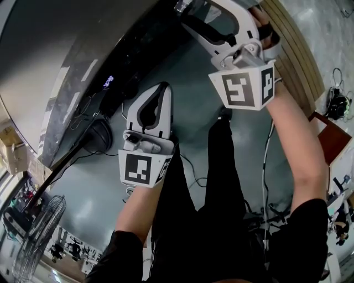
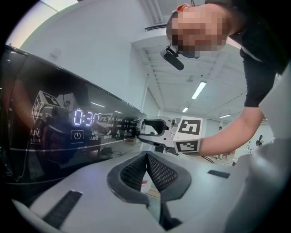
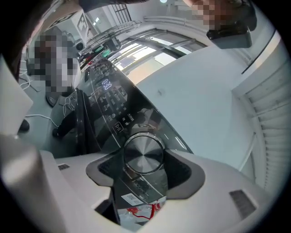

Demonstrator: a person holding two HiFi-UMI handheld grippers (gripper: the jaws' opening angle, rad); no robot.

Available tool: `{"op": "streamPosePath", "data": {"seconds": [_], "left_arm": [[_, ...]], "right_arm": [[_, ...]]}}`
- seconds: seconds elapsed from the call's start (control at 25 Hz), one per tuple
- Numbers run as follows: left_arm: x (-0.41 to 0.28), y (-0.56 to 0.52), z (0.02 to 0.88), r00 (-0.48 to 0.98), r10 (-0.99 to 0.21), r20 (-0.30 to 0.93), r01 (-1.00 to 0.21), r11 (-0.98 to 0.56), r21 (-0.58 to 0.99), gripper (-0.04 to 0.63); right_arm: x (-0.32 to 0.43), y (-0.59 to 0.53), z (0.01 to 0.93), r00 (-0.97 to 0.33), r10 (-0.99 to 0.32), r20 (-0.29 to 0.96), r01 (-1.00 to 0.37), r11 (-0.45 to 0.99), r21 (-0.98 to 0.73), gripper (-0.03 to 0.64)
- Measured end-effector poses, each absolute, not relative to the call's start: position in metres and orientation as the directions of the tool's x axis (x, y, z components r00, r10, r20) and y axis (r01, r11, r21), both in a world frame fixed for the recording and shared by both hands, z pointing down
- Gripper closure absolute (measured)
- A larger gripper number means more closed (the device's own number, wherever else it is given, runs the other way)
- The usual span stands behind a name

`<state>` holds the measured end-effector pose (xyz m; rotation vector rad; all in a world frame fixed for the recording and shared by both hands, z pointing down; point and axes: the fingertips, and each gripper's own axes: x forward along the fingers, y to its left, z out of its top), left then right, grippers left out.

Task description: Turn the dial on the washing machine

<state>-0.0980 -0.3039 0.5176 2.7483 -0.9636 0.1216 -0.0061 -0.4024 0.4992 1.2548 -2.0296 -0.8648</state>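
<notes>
A round silver dial [image 3: 143, 151] sits on the washing machine's dark glossy control panel [image 3: 107, 107]. My right gripper [image 3: 144, 159] is shut on the dial, one grey pad on each side of it. In the left gripper view the right gripper [image 2: 140, 129] reaches in from the right and clasps the dial [image 2: 134, 127], beside a lit display [image 2: 86, 117]. My left gripper [image 2: 146, 157] is shut on nothing and hangs apart from the panel. In the head view the left gripper [image 1: 162, 91] is lower than the right gripper [image 1: 185, 8], and the dial is hidden.
The washing machine [image 1: 83, 50] fills the upper left of the head view. A floor fan [image 1: 38, 232] stands at the lower left. Cables [image 1: 193, 171] trail across the grey floor by the person's black trousers. Wooden slats [image 1: 298, 50] run along the upper right.
</notes>
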Motion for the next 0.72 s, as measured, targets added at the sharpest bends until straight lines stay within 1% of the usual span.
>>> {"op": "streamPosePath", "data": {"seconds": [0.28, 0.44, 0.72], "left_arm": [[-0.098, -0.303, 0.522, 0.781, -0.604, 0.158, -0.624, -0.758, 0.189, 0.580], [-0.097, -0.303, 0.523, 0.784, -0.601, 0.157, -0.621, -0.759, 0.194, 0.580], [-0.092, -0.303, 0.518, 0.788, -0.596, 0.152, -0.616, -0.763, 0.197, 0.580]], "right_arm": [[-0.003, -0.402, 0.502, -0.388, -0.911, 0.138, -0.625, 0.370, 0.688, 0.333], [-0.007, -0.402, 0.499, -0.411, -0.907, 0.090, -0.705, 0.379, 0.599, 0.333], [-0.008, -0.406, 0.491, -0.418, -0.905, 0.083, -0.787, 0.406, 0.465, 0.333]]}}
